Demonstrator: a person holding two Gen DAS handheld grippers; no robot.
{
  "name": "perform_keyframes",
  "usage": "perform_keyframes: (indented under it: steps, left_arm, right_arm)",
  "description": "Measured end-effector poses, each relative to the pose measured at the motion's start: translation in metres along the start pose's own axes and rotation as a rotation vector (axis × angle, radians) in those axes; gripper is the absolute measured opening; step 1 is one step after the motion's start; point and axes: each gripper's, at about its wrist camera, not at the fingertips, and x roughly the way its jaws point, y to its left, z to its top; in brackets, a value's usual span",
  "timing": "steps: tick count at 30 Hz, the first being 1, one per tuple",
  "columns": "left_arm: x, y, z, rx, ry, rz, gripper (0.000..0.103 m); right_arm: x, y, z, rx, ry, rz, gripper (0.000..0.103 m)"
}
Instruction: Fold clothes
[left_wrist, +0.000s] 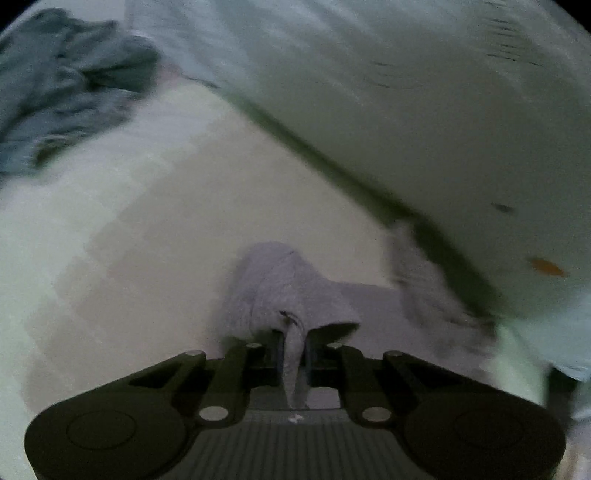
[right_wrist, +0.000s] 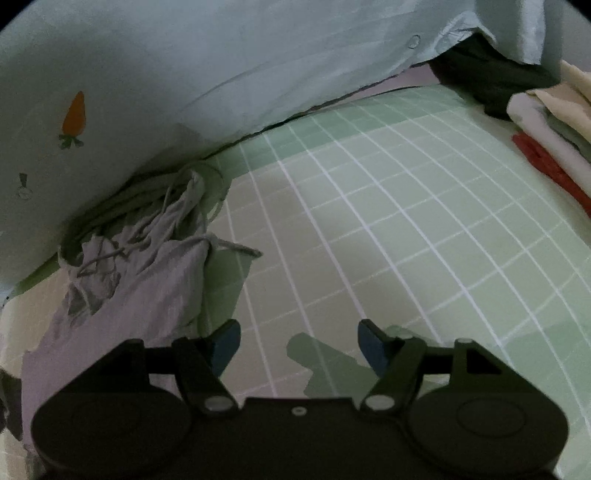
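A light grey garment (left_wrist: 291, 291) lies bunched on the bed, and my left gripper (left_wrist: 293, 350) is shut on a fold of it, with cloth hanging down between the fingers. The left wrist view is blurred. In the right wrist view the same grey garment (right_wrist: 147, 266), with drawstrings on top, lies crumpled at the left against a pale blue pillow. My right gripper (right_wrist: 299, 347) stands open over the green checked sheet, just right of the garment, with nothing between its blue pads (right_wrist: 371, 345).
A pale blue pillow with a carrot print (right_wrist: 147, 81) runs along the far side. A dark grey-blue garment (left_wrist: 70, 81) lies crumpled at far left. A stack of folded clothes, cream, white and red (right_wrist: 546, 136), and a dark garment (right_wrist: 480, 74) sit at far right on the green checked sheet (right_wrist: 406, 221).
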Motion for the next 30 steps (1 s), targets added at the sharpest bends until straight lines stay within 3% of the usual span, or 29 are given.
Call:
perform_keyframes:
  steps: [4, 6, 8, 10, 13, 24, 30]
  left_arm:
    - [0.022, -0.048, -0.027, 0.112, 0.093, -0.091, 0.016]
    - [0.034, -0.068, -0.041, 0.165, 0.151, -0.096, 0.031]
    - [0.04, -0.079, -0.05, 0.204, 0.193, -0.073, 0.07]
    - [0.04, -0.084, -0.055, 0.235, 0.2, -0.047, 0.085]
    - [0.033, -0.078, -0.055, 0.25, 0.174, 0.015, 0.098]
    - [0.028, 0.008, -0.028, 0.156, 0.103, 0.327, 0.1]
    - [0.041, 0.032, -0.028, 0.145, 0.155, 0.332, 0.1]
  right_arm:
    - [-0.009, -0.008, -0.007, 0.023, -0.01, 0.004, 0.071]
    - [-0.012, -0.01, -0.008, 0.022, -0.016, -0.005, 0.071]
    - [-0.016, -0.009, -0.008, 0.018, -0.022, -0.018, 0.071]
    - [-0.02, -0.005, -0.008, 0.005, -0.028, -0.025, 0.074]
    - [-0.025, 0.011, -0.009, -0.056, -0.045, -0.027, 0.08]
    - [-0.008, 0.135, -0.034, -0.276, 0.016, 0.119, 0.083]
    - [0.003, 0.195, -0.059, -0.317, 0.071, 0.214, 0.077]
